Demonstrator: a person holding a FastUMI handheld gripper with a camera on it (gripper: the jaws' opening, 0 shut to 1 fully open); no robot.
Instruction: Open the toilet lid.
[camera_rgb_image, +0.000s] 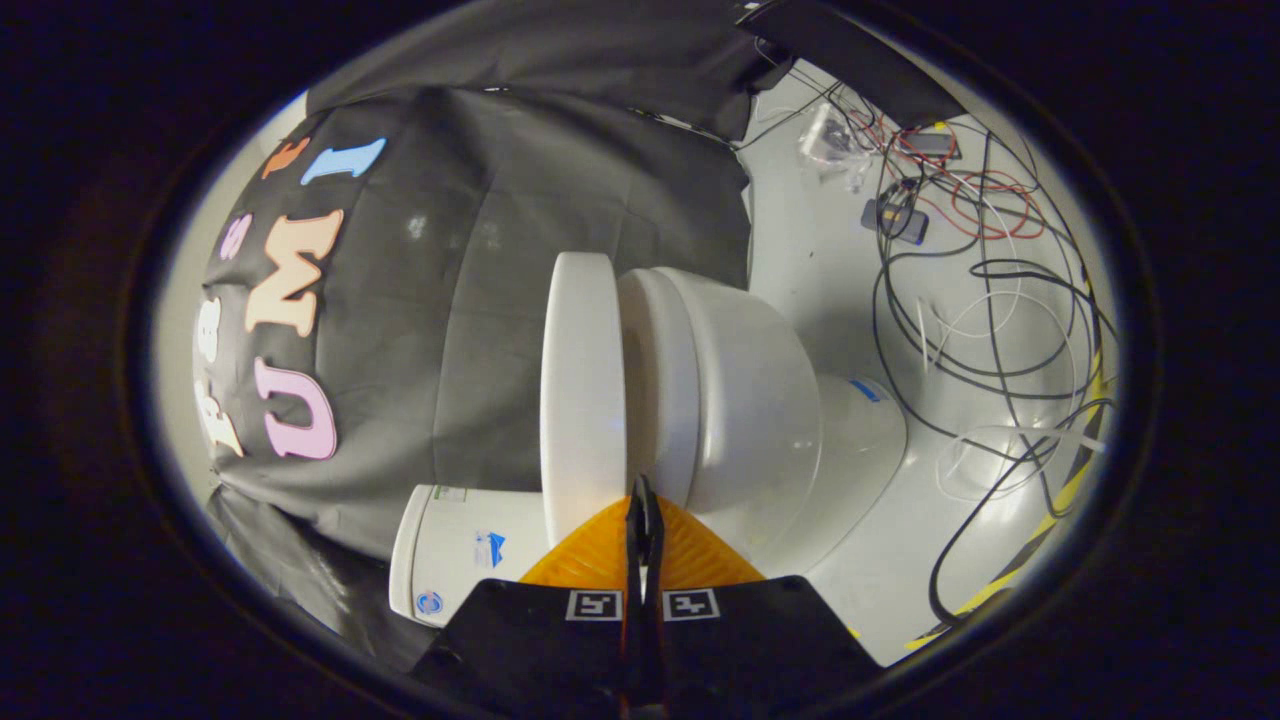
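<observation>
One white toilet (740, 400) stands on a pale floor (830, 250), seen with the camera rolled sideways so that the floor runs up the far side of the scene. Its lid (582, 380) is a flat white slab, shown edge-on and parted from the seat (660, 390) by a narrow gap that is widest at the front end and closes toward the hinge. The bowl's rounded outer wall (760, 400) bulges beyond the seat and narrows into the pedestal (860, 440). Whatever the bowl contains cannot be made out, since the seat and lid cover its opening. The white tank (460, 545), bearing small stickers, lies behind the lid against the black cloth wall (480, 300); its lower part is cut off by the gripper's black body.

The gripper (644, 515) shows two orange ribbed fingers (590, 560) brought together, with only a thin dark slit between them. Their tips sit at the hinge end of the lid, where lid and seat meet; nothing is seen between them, and whether the tips touch the lid's rim is hard to tell.

Loose black, white and red cables (990, 290) sprawl over the floor beyond the pedestal, with a few small devices (895, 218) among them, too small to identify. Yellow striping (1060, 495) marks the floor's edge.
</observation>
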